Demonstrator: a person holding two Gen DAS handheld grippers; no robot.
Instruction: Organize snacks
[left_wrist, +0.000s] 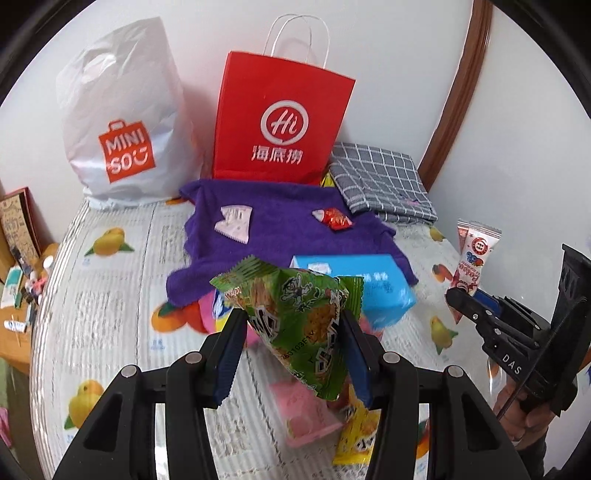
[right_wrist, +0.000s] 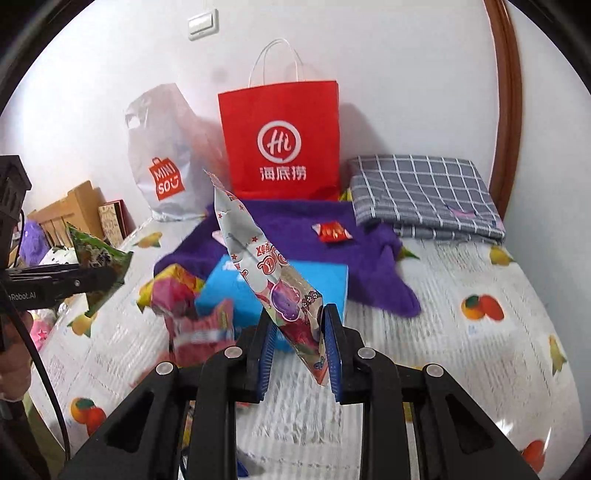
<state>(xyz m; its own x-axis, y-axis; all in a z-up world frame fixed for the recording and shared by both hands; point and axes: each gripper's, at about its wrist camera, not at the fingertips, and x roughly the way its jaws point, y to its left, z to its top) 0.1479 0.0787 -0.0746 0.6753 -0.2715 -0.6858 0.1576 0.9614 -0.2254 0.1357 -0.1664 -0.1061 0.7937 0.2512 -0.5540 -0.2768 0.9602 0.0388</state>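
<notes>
- The green snack packet (left_wrist: 295, 325) is clamped between the blue pads of the left gripper (left_wrist: 291, 354), lifted clear of the table; its long axis runs slantwise, the crimped top leaning up and left, the lower end hanging down toward the camera
- The white and red snack stick (right_wrist: 266, 266) is pinched at its lower end in the right gripper (right_wrist: 299, 354), whose jaws are squeezed fully in on it; the stick's long axis leans up and left, away from the camera, its free tip reaching in front of the red paper bag (right_wrist: 282, 144)
- The red paper bag stands upright against the wall, straight ahead of both grippers and beyond the purple towel (left_wrist: 288, 229); I'd judge it a likely place for the snacks, and neither hand looks clearly nearer to it
- A white plastic bag (left_wrist: 122, 122) stands just left of the red one
- Below the grippers more packets lie loose: a pink one (left_wrist: 306, 410), a yellow one (left_wrist: 356, 435), and a blue box (left_wrist: 369, 288) resting on the towel's near edge
- Two small wrapped sweets, one white (left_wrist: 234, 221) and one red (left_wrist: 332, 218), lie on the towel, well apart
- A folded checked cloth (right_wrist: 424, 192) sits to the right of the red bag
- The table (right_wrist: 461, 369) wears a glossy cover printed with fruit
- The wall behind is plain white, with a brown curved frame (right_wrist: 511, 103) at the right
</notes>
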